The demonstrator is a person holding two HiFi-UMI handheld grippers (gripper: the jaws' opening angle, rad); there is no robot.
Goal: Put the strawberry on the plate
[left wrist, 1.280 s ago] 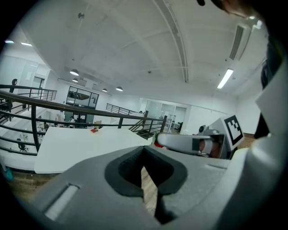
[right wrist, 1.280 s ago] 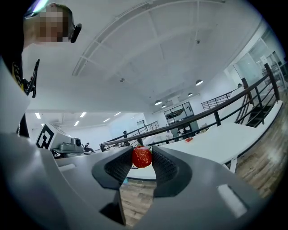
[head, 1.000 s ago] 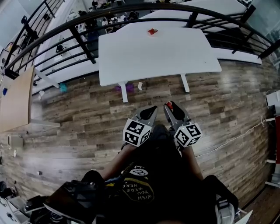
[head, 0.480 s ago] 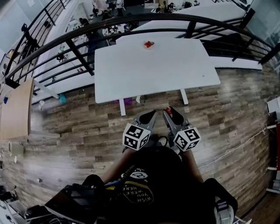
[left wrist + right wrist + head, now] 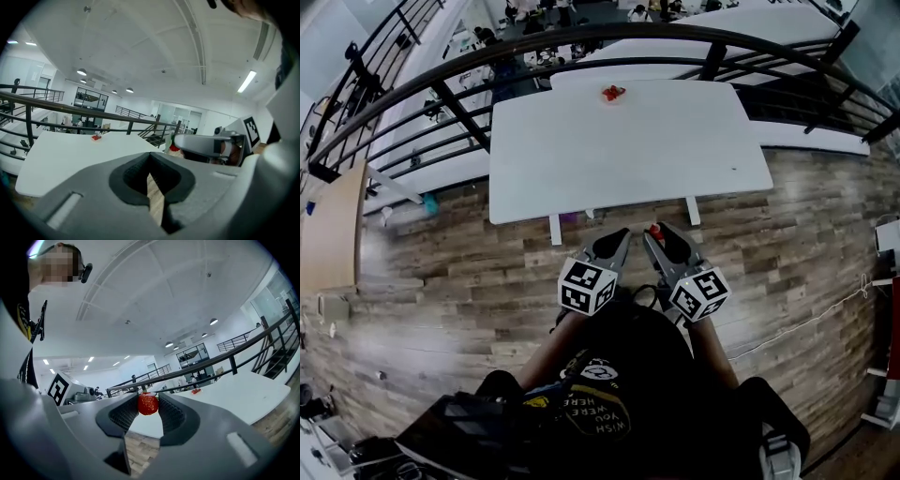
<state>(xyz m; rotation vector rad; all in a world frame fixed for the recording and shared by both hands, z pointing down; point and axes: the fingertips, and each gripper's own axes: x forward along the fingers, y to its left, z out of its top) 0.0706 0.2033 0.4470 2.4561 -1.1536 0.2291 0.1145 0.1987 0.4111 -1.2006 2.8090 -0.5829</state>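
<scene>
Small red strawberry (image 5: 148, 404) is pinched in the right gripper (image 5: 653, 232) jaws, just short of the white rectangular surface (image 5: 675, 141)'s near edge, with a small red item (image 5: 612, 93) at its far edge ahead, plate unclear; left gripper (image 5: 617, 238) jaws closed, empty.

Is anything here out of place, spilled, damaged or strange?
Nothing stands out. The right gripper holds the strawberry squarely between its jaws, the left gripper is shut and empty, and the white table bears a small red thing near its far edge.
</scene>
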